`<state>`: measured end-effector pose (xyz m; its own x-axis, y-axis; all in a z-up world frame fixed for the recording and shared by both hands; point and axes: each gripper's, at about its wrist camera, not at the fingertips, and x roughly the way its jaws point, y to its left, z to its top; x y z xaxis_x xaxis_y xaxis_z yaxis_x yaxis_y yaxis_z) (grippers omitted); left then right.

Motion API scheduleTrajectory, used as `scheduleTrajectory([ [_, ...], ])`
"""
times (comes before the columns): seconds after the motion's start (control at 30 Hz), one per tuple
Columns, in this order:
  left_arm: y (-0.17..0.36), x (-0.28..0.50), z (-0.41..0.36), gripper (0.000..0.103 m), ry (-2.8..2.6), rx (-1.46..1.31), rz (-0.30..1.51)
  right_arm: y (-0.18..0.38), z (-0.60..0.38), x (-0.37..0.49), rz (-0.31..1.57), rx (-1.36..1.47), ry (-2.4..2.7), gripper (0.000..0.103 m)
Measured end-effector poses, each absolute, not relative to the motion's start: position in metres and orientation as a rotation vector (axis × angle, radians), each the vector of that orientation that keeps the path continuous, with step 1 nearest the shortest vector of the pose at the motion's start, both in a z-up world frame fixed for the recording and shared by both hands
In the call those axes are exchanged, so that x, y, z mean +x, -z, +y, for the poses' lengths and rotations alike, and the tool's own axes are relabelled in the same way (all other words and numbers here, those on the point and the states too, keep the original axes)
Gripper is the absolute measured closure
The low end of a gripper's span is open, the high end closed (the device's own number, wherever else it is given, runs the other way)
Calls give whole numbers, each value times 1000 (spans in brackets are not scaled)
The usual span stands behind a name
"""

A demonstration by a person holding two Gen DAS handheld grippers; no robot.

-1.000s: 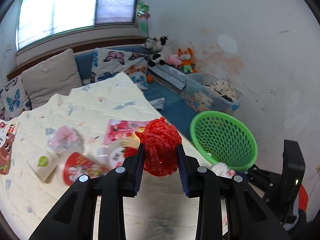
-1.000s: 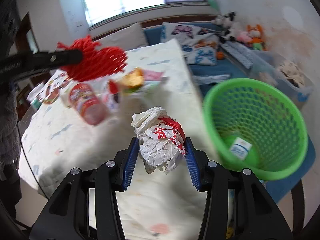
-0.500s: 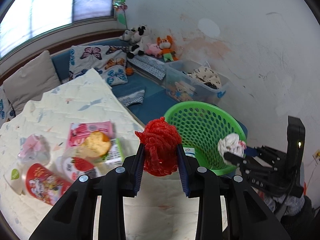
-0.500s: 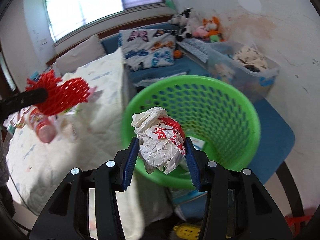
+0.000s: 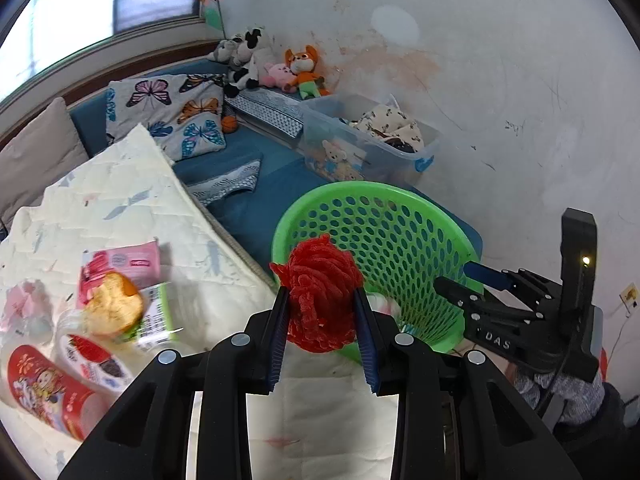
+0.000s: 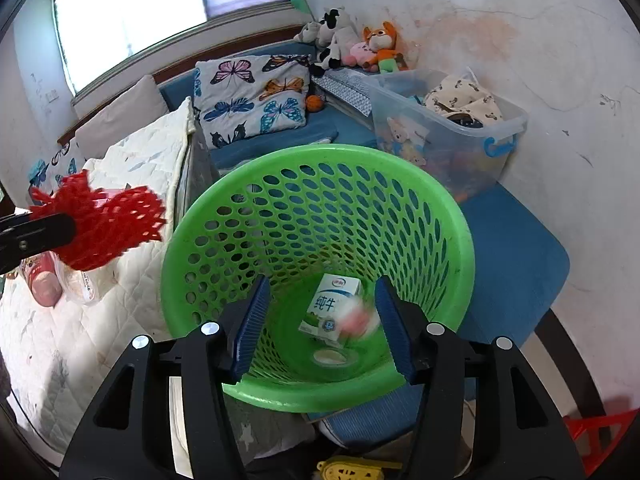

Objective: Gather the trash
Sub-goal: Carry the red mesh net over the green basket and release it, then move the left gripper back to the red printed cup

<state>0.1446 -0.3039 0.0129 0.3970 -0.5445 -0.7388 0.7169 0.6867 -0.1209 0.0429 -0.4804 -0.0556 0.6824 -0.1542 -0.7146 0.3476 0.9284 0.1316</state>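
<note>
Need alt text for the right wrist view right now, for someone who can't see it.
The right hand-held gripper, its jaws opening with nothing pressed between them, hangs over the green basket, where a blurred paper wad lies beside a milk carton. At left, the left hand-held gripper grips red foam netting over the quilt.

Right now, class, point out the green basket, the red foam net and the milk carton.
green basket [image 6: 466, 236], right wrist view, on its right rim.
red foam net [image 5: 322, 300], left wrist view, its middle.
milk carton [image 6: 326, 306], right wrist view, its printed face.
</note>
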Motion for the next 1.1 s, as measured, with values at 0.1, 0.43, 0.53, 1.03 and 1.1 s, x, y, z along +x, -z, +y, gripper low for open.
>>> scheduleTrajectory([
  [0.1,-9,148,-315,71,814,240,846,53,-479,37,761,267,285,44],
  [0.43,11,150,-349,66,841,245,895,44,-477,18,726,279,288,39],
  [0.53,15,150,-354,60,842,246,902,42,-476,13,720,281,285,39],
  [1.03,5,142,-311,42,767,206,881,36,-453,8,705,271,234,37],
  [1.1,-1,141,-294,42,717,194,869,35,-448,10,705,271,222,36],
])
